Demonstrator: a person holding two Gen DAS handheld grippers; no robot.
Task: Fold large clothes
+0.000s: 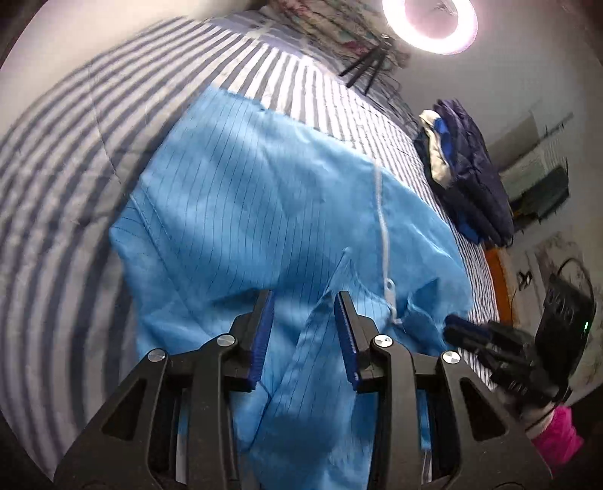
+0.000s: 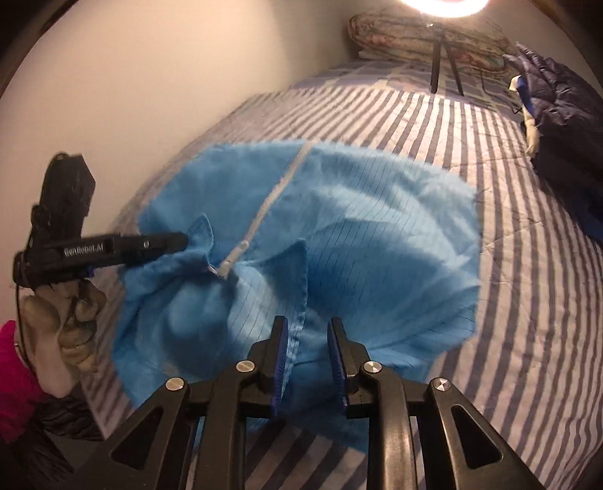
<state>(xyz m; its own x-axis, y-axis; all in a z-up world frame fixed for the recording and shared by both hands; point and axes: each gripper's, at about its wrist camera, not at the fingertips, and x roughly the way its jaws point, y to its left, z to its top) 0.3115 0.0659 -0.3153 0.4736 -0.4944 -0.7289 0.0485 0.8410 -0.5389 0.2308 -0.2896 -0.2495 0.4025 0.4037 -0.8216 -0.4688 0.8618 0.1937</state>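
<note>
A striped bed carries the blue coat, spread zip-up across its middle with the collar end bunched nearest the cameras; a dark jacket lies well apart by the far edge (beneath a ring lamp). The left gripper has its jaws parted around a raised collar fold, nothing pinched in its own view; from the right camera its tips are buried in cloth, so contact there cannot be told. The right gripper is likewise released, a hem ridge standing between its pads. Judged best: close both on matching collar corners, beside the zip, before lifting evenly.
</note>
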